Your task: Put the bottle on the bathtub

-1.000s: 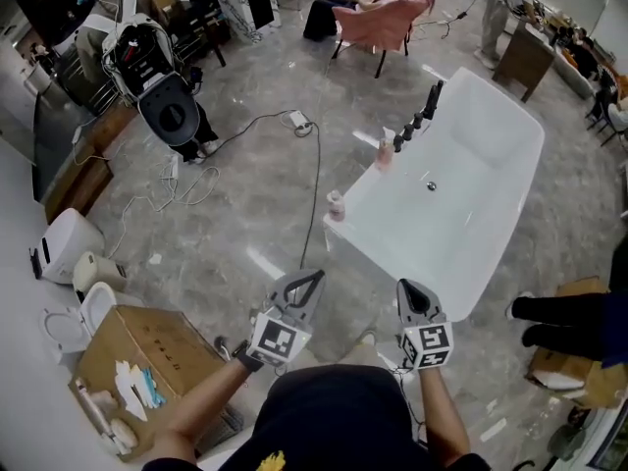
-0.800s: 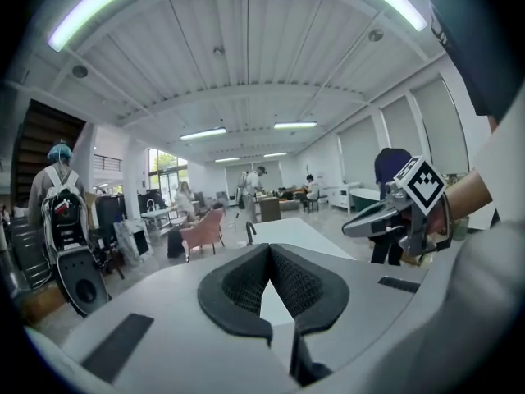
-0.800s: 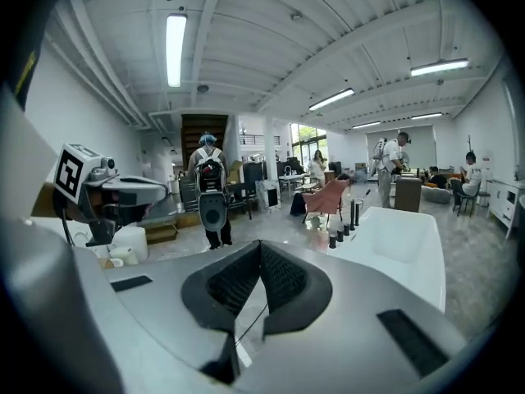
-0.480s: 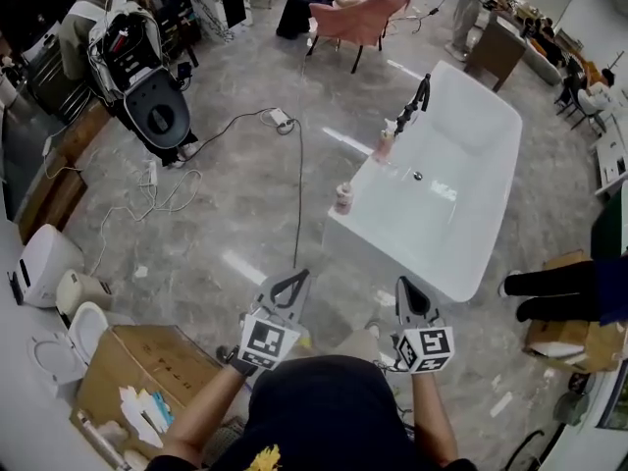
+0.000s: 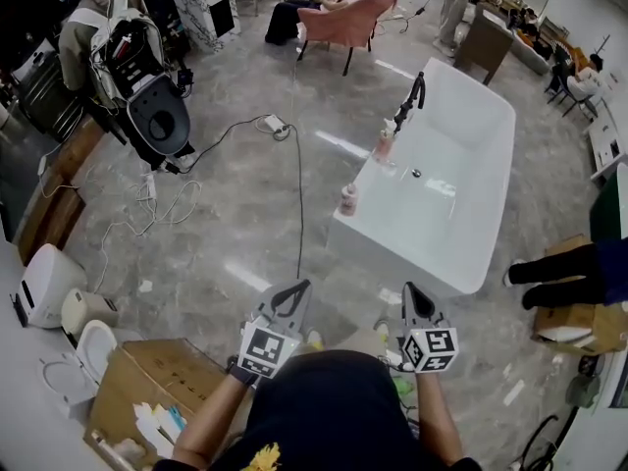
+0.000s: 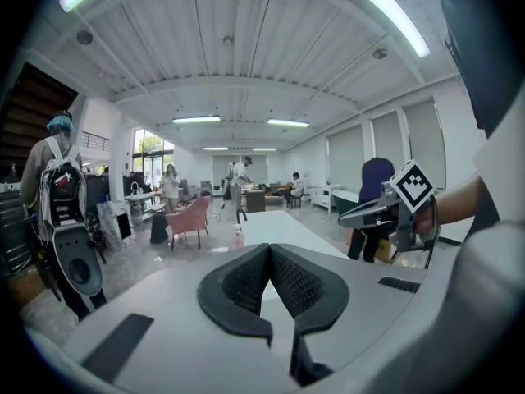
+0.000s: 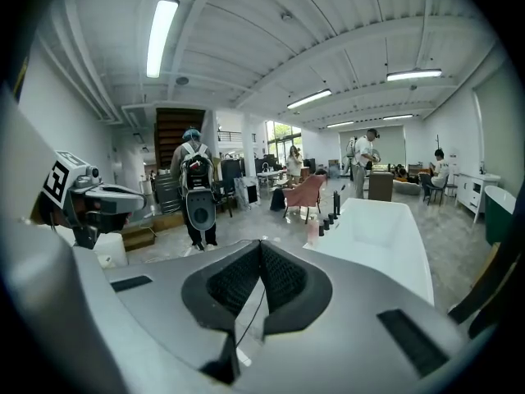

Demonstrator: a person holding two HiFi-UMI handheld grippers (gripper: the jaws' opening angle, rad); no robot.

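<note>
A white bathtub (image 5: 461, 204) stands on the grey floor ahead of me, also in the left gripper view (image 6: 283, 224) and the right gripper view (image 7: 385, 236). A small pink bottle (image 5: 348, 200) stands at the tub's near left corner. A second pink bottle (image 5: 384, 145) stands by the black faucet (image 5: 412, 96); this bottle shows small in the gripper views (image 6: 239, 236) (image 7: 312, 232). My left gripper (image 5: 297, 287) and right gripper (image 5: 408, 289) are held side by side, well short of the tub. Both are shut with nothing between them (image 6: 269, 249) (image 7: 261, 245).
A black cable (image 5: 299, 194) runs across the floor toward me. A toilet on a cart (image 5: 157, 116) stands at the far left, a pink chair (image 5: 339, 23) beyond the tub. A cardboard box (image 5: 128, 391) is near left. A person's legs (image 5: 569, 278) lie right of the tub.
The head view has shifted, so the tub now sits higher and more upright in the picture. Both grippers stay shut and side by side, slightly lower in view.
</note>
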